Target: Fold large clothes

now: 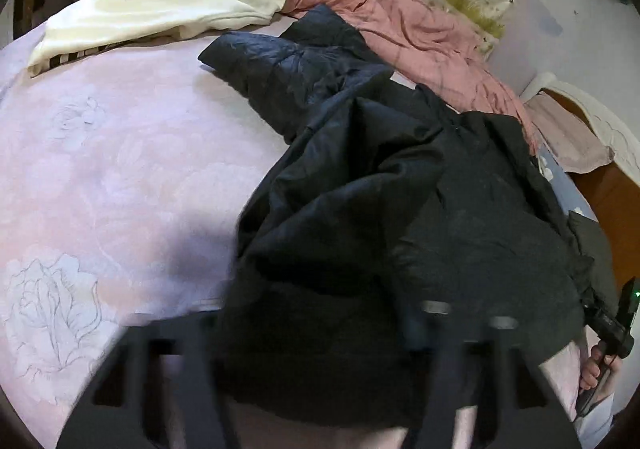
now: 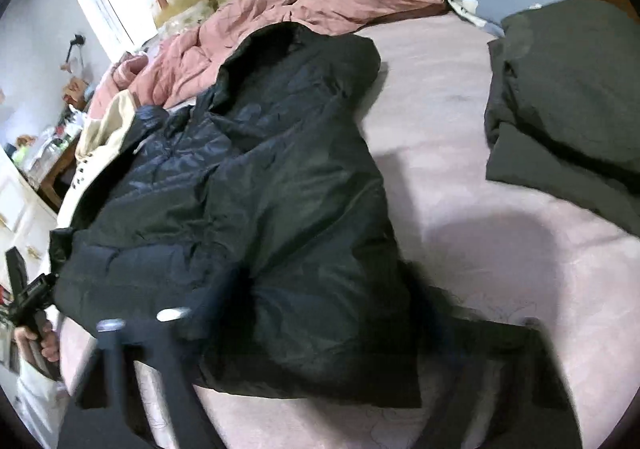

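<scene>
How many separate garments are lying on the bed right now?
3, maybe more under the quilt: black puffer jacket nearest, in the middle; cream printed top at the far left; dark green garment, folded, at the right.

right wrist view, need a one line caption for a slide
Black puffer jacket spread on a pink bedspread, a folded dark green garment beside it.

Both grippers black plastic: left gripper point(image 1: 312, 381) and right gripper point(image 2: 304, 369) have blurred slotted finger frames, silver bolt heads on top. Green LED on the right one's body. White sleeve, probably, at the left hand point(image 2: 38, 345).
</scene>
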Available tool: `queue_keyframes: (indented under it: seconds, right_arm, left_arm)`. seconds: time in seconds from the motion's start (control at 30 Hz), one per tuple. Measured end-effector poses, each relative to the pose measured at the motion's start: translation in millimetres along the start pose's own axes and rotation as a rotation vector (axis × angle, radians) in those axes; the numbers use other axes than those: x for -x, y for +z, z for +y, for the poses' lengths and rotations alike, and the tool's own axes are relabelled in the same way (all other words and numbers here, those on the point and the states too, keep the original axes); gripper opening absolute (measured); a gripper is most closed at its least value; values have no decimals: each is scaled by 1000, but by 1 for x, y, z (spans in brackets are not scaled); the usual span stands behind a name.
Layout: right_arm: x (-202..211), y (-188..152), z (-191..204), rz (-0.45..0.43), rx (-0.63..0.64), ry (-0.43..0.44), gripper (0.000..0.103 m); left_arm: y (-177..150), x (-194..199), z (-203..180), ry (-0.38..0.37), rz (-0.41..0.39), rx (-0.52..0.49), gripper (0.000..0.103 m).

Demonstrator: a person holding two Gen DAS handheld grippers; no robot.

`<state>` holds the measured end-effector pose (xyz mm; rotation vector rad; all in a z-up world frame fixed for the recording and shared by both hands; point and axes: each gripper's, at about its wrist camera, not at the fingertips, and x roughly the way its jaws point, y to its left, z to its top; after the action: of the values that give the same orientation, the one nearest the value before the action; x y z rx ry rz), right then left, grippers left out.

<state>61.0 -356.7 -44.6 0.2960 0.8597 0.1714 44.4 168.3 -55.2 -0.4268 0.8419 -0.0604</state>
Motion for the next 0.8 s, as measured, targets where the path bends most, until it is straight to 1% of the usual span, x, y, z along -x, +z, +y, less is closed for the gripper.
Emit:
queue_keyframes:
  seconds: [0.03, 0.1, 0.13, 0.17, 0.2, 0.27, 0.33, 0.37, 0.4, 0.43, 0.47, 0.5, 0.53, 0.57, 0.6, 0.63, 0.67, 0.7, 0.73, 0.77, 0.8]
  right_arm:
    - [7, -1, 1, -35, -22, -19, 15]
    - [25, -4, 7, -92, -33, -91, 11]
    - [42, -8, 13, -144, -14, -122, 10]
    - [54, -10, 17, -169, 2, -130, 10]
    - [69, -16, 21, -185, 20, -129, 10]
    - [94, -32, 23, -191, 25, -117, 10]
    - [107, -53, 18, -154, 10, -140, 10]
    - [108, -60, 13, -125, -24, -160, 11]
    - [107, -62, 9, -112, -53, -164, 13]
    - [106, -65, 4, -101, -95, -164, 15]
    - [103, -65, 1, -91, -113, -179, 19]
    - [102, -65, -1, -87, -109, -200, 26]
    - [100, -65, 0, -99, -88, -247, 36]
    - [100, -67, 2, -126, -60, -302, 42]
    - [102, -69, 3, -162, -35, -350, 56]
    - [104, -71, 5, -201, -12, -390, 66]
    - [108, -72, 9, -244, 12, -422, 69]
    - [111, -71, 11, -270, 24, -422, 71]
    - [114, -71, 14, -292, 31, -410, 71]
    - [119, -72, 18, -331, 41, -395, 77]
    - [127, -73, 20, -371, 52, -390, 88]
  left_arm:
    - [-2, 5, -1, -51, -3, 10, 25]
    - [-9, 21, 2, -149, -10, 37, 18]
    - [-14, 30, 5, -176, -16, 51, 17]
    - [-19, 37, 4, -189, -24, 56, 16]
    - [-25, 46, 2, -176, -31, 45, 15]
    - [-36, 55, 0, -137, -18, 35, 15]
    - [-45, 62, 0, -155, -8, 51, 16]
    - [-49, 65, -2, -147, -6, 42, 19]
    - [-49, 65, -5, -114, -14, 24, 26]
    - [-50, 64, -12, -52, -36, -2, 33]
    - [-49, 67, -19, 16, -73, -35, 43]
    - [-49, 71, -24, 56, -118, -63, 55]
    - [-48, 78, -30, 72, -181, -89, 60]
    - [-48, 86, -36, 76, -247, -122, 68]
    - [-50, 98, -44, 92, -321, -170, 76]
    - [-54, 107, -50, 122, -372, -207, 79]
    - [-58, 113, -56, 158, -418, -238, 80]
    - [-61, 119, -61, 184, -460, -261, 80]
    - [-62, 122, -63, 184, -483, -268, 80]
    - [-61, 124, -65, 172, -501, -268, 81]
    - [-60, 126, -66, 157, -519, -265, 87]
